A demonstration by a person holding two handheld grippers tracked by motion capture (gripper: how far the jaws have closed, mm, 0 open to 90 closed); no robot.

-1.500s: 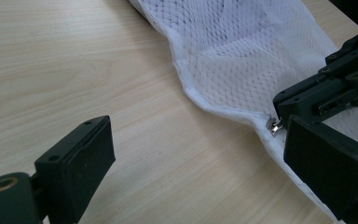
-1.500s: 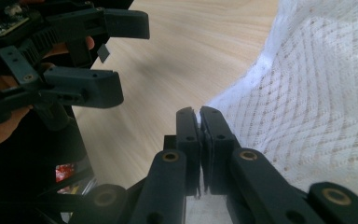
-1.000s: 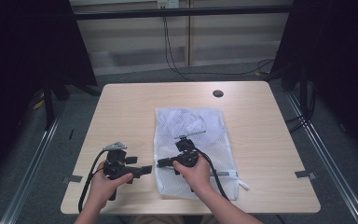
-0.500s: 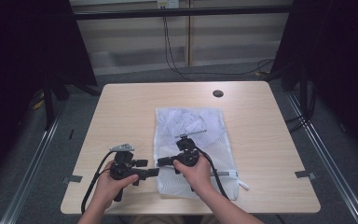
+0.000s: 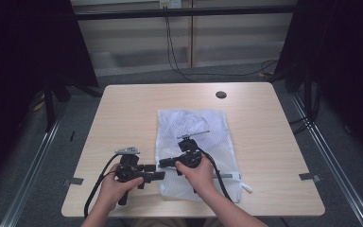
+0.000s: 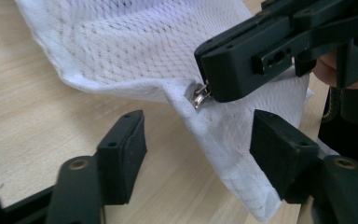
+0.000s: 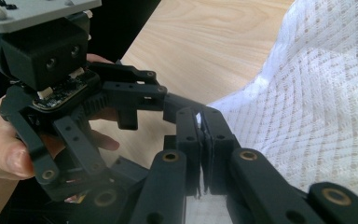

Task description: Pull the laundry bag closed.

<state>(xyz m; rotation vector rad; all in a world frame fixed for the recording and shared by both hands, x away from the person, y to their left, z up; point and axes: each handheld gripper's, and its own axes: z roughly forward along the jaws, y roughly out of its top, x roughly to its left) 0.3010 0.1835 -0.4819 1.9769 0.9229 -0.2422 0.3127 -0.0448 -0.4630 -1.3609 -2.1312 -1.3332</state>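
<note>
A white mesh bag [image 5: 196, 149] lies flat on the wooden surface [image 5: 123, 113], its near left corner between the two grippers. The right gripper [image 5: 166, 163] points left across that corner, its fingers [image 7: 216, 135] clenched on the bag's edge; in the right gripper view a sliver of white shows squeezed between them. In the left gripper view the same fingers come in from the upper right, and a small metal zipper pull [image 6: 197, 95] sticks out just at their tip, with the mesh lifted slightly into a ridge there.

The left gripper [image 5: 158, 176] points right, toward the bag's corner, just beside the right gripper's tip. Its fingers [image 6: 123, 149] stand released, well apart, one over bare wood and the other over the bag's hem, with the corner of the mesh lying between them untouched. A hand [image 5: 116, 184] holds the left gripper and another hand [image 5: 199, 172] the right one, which rests over the bag. A dark round disc [image 5: 221, 94] sits far beyond the fingers, near the surface's far edge.
</note>
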